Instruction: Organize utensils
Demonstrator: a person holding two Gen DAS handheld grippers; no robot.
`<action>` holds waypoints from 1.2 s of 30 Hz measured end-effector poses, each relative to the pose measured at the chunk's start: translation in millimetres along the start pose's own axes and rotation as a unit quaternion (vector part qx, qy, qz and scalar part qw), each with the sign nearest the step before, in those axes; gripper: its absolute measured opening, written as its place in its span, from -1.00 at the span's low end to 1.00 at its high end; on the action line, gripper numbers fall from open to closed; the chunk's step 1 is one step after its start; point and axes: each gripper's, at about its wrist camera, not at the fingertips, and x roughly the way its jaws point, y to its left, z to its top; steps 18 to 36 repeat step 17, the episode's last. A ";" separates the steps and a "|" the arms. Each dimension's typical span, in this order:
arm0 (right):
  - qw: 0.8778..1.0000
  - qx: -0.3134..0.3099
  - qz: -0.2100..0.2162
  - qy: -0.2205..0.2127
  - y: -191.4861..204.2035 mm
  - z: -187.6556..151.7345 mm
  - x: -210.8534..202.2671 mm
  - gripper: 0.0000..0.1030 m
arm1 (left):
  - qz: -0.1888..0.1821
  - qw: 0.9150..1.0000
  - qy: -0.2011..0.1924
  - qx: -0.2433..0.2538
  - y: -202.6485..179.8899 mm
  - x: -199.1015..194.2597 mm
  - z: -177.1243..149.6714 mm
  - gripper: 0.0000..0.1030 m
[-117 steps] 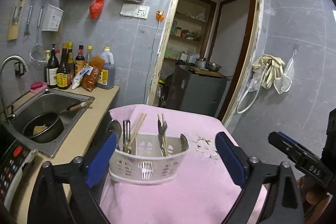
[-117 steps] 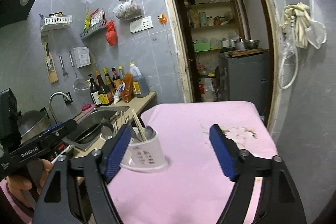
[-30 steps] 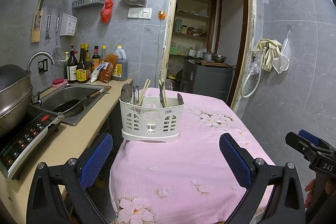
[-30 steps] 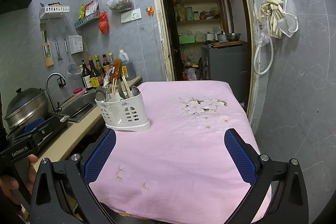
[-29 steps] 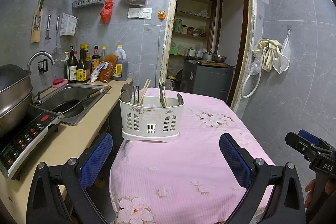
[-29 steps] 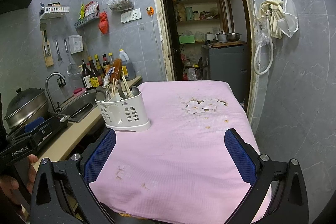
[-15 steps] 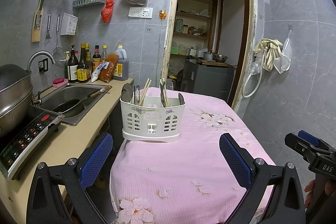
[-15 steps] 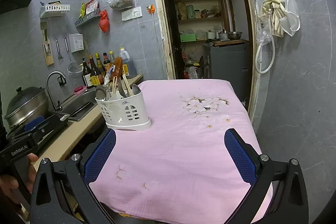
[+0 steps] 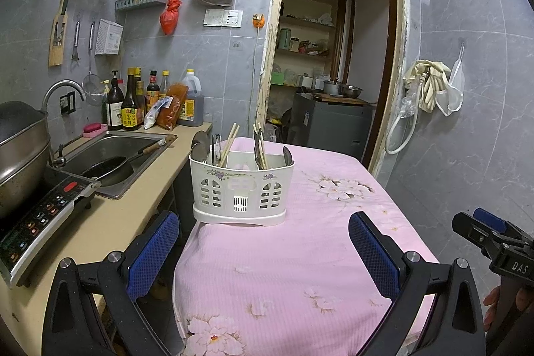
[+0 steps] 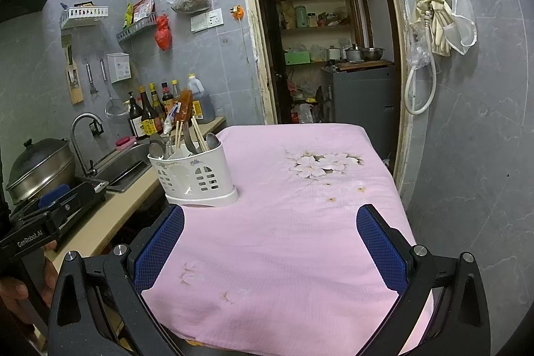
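- Setting: a table under a pink floral tablecloth [image 9: 300,256] stands beside a beige counter [image 9: 110,222] with a steel sink [image 9: 110,152], a frying pan [image 9: 106,167] lying in it, an induction cooker [image 9: 43,219] and a lidded steel pot [image 9: 20,155].
- Background, 10 to 11 o'clock in the left wrist view: sauce bottles [image 9: 133,109] against the grey tiled wall; at 12 to 1 o'clock an open doorway [image 9: 333,55] to a storage room.
- Task object: a white perforated utensil caddy [image 9: 242,186] stands upright near the table's counter-side edge, holding chopsticks [image 9: 229,144], spoons [image 9: 200,147] and other cutlery too small to tell apart.
- Left gripper [image 9: 263,251]: jaws spread wide, empty; the caddy lies at 12 o'clock ahead, apart from both blue pads, with bare cloth between.
- Right gripper [image 10: 270,244]: jaws likewise wide apart, nothing held; the caddy [image 10: 193,175] lies at 11 o'clock, just beyond the left pad and not touching it.
- Each view shows the other gripper's body at its frame edge, gripped by a hand.
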 end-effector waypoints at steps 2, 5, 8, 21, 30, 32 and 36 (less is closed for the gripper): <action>1.000 0.000 -0.001 0.001 -3.4 2.0 1.5 0.97 | 0.000 1.000 0.003 0.000 0.1 2.4 0.5 0.99; 1.000 0.001 -0.002 0.003 -6.1 4.3 3.3 0.97 | 0.001 1.000 0.001 0.002 -1.0 5.1 0.9 0.99; 1.000 0.001 -0.003 0.006 -7.3 4.7 4.3 0.97 | 0.000 1.000 0.003 0.000 -3.6 9.5 0.6 0.99; 1.000 0.002 -0.004 0.017 -12.5 9.9 14.5 0.97 | 0.007 1.000 0.013 -0.002 -7.1 20.3 0.0 0.99; 1.000 0.002 -0.004 0.017 -12.5 9.9 14.5 0.97 | 0.007 1.000 0.013 -0.002 -7.1 20.3 0.0 0.99; 1.000 0.002 -0.004 0.017 -12.5 9.9 14.5 0.97 | 0.007 1.000 0.013 -0.002 -7.1 20.3 0.0 0.99; 1.000 0.002 -0.004 0.017 -12.5 9.9 14.5 0.97 | 0.007 1.000 0.013 -0.002 -7.1 20.3 0.0 0.99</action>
